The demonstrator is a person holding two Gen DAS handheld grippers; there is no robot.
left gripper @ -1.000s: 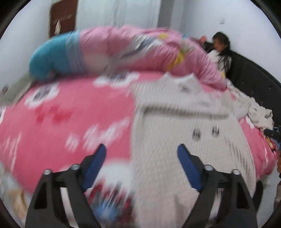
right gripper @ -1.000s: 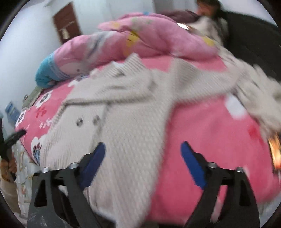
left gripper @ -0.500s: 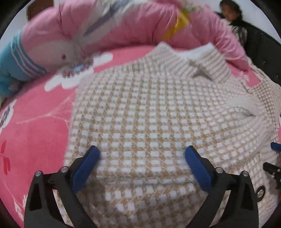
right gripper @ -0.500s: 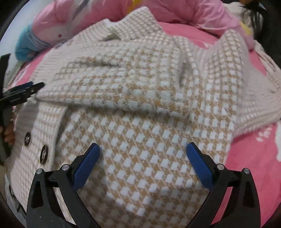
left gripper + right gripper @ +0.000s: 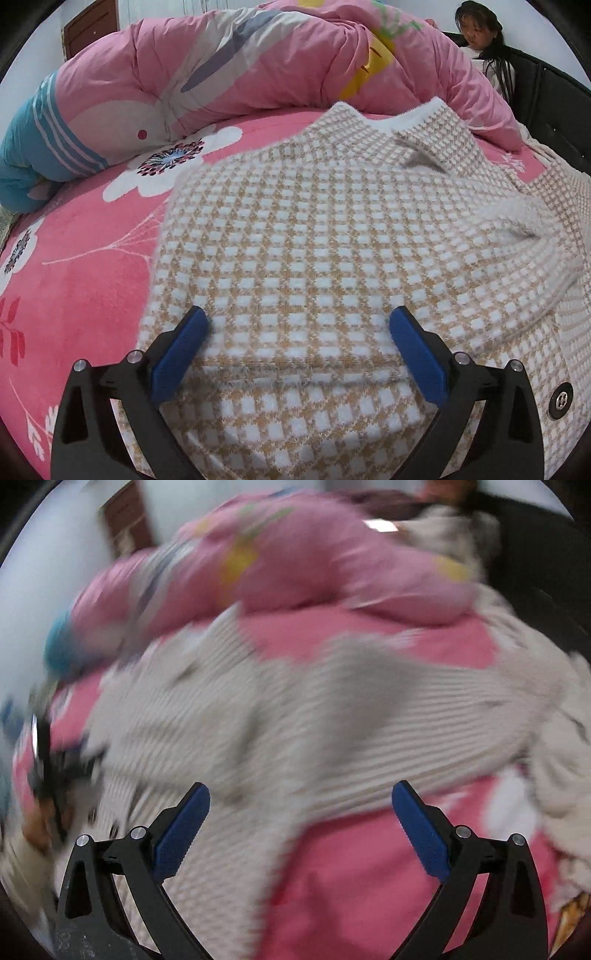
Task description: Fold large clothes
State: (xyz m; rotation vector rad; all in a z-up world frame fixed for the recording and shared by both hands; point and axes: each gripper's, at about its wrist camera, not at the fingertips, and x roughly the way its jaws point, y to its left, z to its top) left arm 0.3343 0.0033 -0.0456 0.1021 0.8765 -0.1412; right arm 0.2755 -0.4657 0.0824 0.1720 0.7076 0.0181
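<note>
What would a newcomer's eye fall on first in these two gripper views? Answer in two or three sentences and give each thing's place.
First comes the beige-and-white checked knit cardigan, spread over the pink flowered bedsheet and filling the middle of the left view. The left gripper stands open just above a folded edge of it. Behind lies a rolled pink quilt. The right view is blurred, with the right gripper open over the cardigan.

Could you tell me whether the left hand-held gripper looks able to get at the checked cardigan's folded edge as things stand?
Probably yes: the left hand-held gripper is open just above the checked cardigan, with nothing between.
</note>
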